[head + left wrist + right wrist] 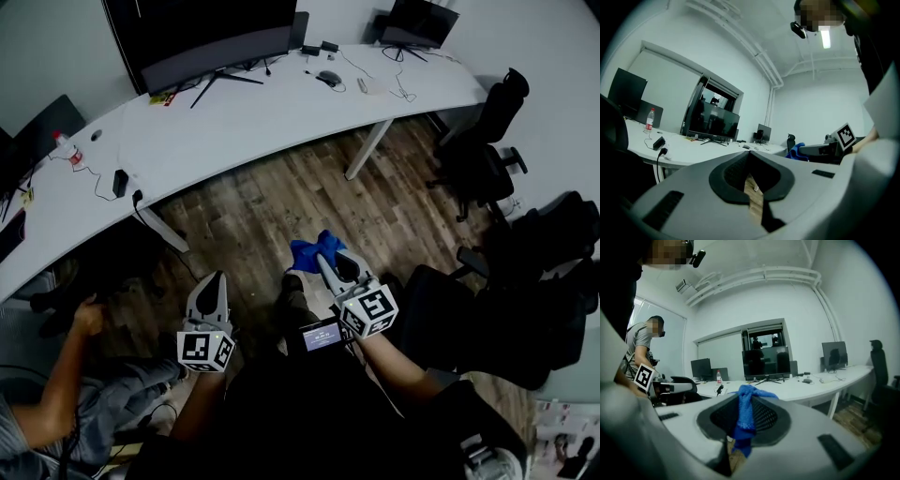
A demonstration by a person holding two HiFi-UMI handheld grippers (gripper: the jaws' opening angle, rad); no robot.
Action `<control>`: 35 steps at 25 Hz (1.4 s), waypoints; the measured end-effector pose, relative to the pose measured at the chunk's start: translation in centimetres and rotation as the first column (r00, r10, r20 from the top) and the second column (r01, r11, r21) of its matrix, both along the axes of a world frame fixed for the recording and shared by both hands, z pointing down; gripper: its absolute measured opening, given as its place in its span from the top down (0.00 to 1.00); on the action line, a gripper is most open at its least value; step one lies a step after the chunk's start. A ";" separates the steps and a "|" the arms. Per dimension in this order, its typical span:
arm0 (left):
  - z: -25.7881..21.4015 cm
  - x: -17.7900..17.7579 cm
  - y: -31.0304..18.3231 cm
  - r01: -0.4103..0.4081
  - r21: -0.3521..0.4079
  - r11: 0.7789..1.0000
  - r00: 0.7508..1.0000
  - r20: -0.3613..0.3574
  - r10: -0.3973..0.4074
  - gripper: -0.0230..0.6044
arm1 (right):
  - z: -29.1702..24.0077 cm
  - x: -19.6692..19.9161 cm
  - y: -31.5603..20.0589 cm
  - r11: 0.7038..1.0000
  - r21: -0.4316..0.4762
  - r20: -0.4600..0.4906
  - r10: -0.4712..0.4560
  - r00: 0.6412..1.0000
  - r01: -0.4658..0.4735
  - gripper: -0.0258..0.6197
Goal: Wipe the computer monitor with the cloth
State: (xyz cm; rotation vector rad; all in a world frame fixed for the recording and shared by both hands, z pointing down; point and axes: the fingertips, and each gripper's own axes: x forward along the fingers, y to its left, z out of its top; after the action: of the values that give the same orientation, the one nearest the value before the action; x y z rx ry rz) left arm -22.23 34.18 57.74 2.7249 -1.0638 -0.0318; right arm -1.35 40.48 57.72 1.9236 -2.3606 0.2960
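White walls and a brown wood floor [281, 206] are all around us. A long white desk [234, 122] runs far ahead of our fingers. A person [56, 384] sits low by the desk, to the left of our left gripper [211, 279]. That gripper's two fingers are pressed together with nothing between them. A small bottle [66, 148] stands on the desk, far ahead of these fingers and off to their left. The big dark computer monitor [202, 33] stands on the desk too, well ahead of both pairs of fingers. Our right gripper [328, 258] pinches the blue cloth [311, 251] tight. The cloth bunches up past the fingertips and hangs down between them. Black chairs [483, 150] stand to the right of those fingers.
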 end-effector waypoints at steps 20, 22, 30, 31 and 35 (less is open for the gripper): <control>-1.5 3.6 7.5 -0.005 -0.024 1.000 1.000 -0.003 0.005 0.97 | -1.9 2.3 6.8 0.999 0.046 0.024 -0.021 0.999 0.020 0.85; -2.4 4.6 8.3 -0.022 -0.008 1.000 1.000 -0.007 0.022 0.97 | -1.9 3.2 7.5 0.999 0.048 0.030 -0.010 0.999 0.008 0.85; -2.4 7.0 10.4 -0.044 -0.013 0.999 0.999 0.013 0.044 0.97 | -1.3 5.9 9.8 0.998 0.062 0.052 0.024 0.998 -0.028 0.85; -2.5 7.3 10.6 -0.048 -0.012 0.999 0.999 0.017 0.048 0.97 | -1.3 6.1 9.9 0.998 0.062 0.054 0.025 0.998 -0.029 0.85; -2.5 8.0 11.5 -0.040 -0.007 0.999 0.999 0.020 0.040 0.97 | -1.2 6.6 10.4 0.998 0.065 0.062 0.021 0.998 -0.025 0.85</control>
State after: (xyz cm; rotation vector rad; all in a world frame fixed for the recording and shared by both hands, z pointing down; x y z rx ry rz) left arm -14.25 45.68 55.24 2.7450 -1.0125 0.0054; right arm 5.28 50.83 56.55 2.0002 -2.4166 0.2864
